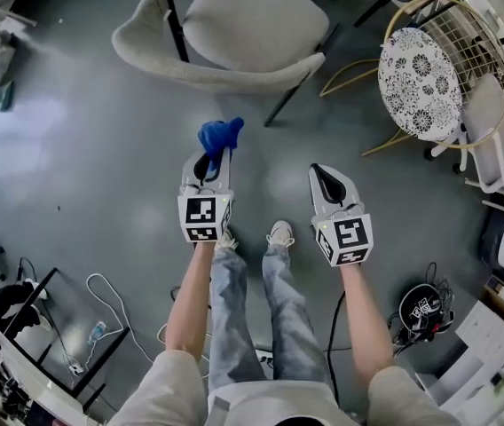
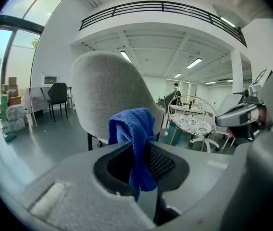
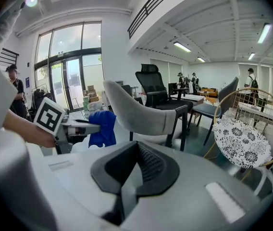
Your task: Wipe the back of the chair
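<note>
The grey upholstered chair stands ahead of me, its curved back turned toward the grippers. In the left gripper view that back fills the middle, a short way beyond the jaws. My left gripper is shut on a blue cloth, which bunches above the jaws and hangs between them. The cloth is apart from the chair. My right gripper is held level beside the left one, shut with nothing in it. From the right gripper view, cloth and chair lie to the left and centre.
A round patterned seat in a gold wire frame stands at the right. A black office chair and several people are in the background. Cables and a dark coil lie on the grey floor by my feet.
</note>
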Demonstrator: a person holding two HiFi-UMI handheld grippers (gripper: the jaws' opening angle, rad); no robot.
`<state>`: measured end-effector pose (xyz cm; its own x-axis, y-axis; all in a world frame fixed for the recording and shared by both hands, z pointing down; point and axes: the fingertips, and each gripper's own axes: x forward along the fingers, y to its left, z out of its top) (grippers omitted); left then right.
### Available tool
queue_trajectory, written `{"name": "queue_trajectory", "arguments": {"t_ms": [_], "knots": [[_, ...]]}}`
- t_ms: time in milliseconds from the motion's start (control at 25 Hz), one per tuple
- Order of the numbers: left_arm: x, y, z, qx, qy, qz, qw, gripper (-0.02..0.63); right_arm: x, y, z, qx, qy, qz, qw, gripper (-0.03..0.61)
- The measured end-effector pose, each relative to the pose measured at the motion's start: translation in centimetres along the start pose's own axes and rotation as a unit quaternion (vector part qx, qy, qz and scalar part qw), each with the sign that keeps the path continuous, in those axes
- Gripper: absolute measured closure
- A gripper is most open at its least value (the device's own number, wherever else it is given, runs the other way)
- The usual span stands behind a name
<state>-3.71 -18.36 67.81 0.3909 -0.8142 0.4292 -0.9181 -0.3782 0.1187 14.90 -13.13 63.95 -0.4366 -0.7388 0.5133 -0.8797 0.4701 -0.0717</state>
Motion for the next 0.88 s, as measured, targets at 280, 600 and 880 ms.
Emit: {"name": "queue_trajectory", "arguments": {"t_ms": [280, 600, 880], "knots": [[-7.1, -0.6, 3.0, -0.009, -0.023, -0.001, 0.9997, 0.555, -1.9, 0.6, 2.0, 0.004, -0.014, -0.015, 1.000, 0.578], [-12.8, -0.4, 6.7, -0.021, -0.027, 0.018, 0.9993, 0.555, -5.6, 1.1, 6.1, 0.018, -0.031, -0.036, 0.999, 0.578], [-16.0, -1.9, 13.5, -0.014, -0.045, 0.011, 0.9988, 0.555, -10.8, 0.0, 12.5, 0.019, -0.066, -0.061, 0.996, 0.578]]}}
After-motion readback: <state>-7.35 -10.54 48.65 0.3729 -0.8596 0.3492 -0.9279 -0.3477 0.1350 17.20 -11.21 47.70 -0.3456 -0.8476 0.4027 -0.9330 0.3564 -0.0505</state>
